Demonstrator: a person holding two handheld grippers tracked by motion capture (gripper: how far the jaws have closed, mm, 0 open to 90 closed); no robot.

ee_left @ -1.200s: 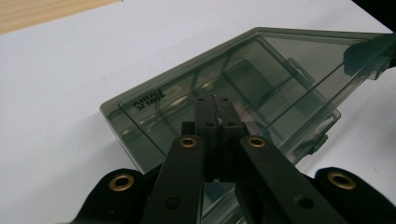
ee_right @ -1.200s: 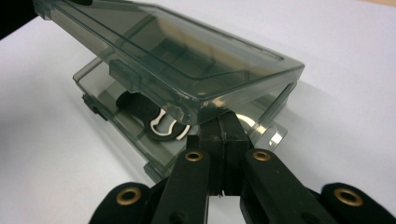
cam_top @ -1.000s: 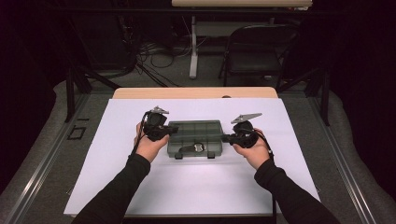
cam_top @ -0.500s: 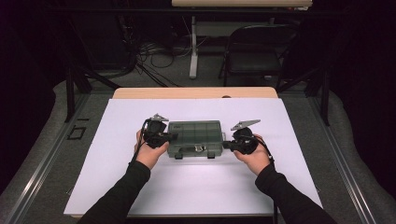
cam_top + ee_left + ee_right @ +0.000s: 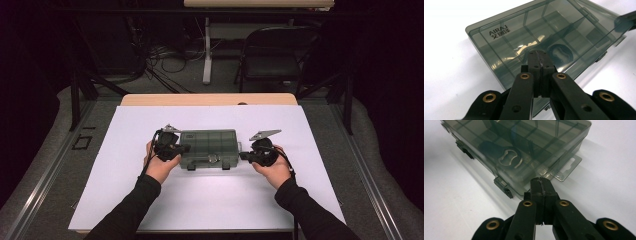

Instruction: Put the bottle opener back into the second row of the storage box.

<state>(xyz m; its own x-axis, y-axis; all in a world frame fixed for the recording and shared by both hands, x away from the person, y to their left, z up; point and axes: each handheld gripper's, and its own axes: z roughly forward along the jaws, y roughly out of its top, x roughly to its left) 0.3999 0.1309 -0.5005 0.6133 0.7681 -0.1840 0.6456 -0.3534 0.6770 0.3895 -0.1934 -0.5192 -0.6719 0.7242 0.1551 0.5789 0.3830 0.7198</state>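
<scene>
The tabletop (image 5: 150, 200) is covered by a white sheet, its wooden edge bare at twelve o'clock. A smoky, translucent compartment box (image 5: 207, 146) lies flat near the centre, its latches facing six o'clock.

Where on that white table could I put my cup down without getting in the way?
The white sheet is bare behind the plastic box, up to the wooden edge, and along its far-left and far-right margins. The near strip between the forearms is free too. It is crowded mid-table, where the left gripper and right gripper flank the box.
</scene>
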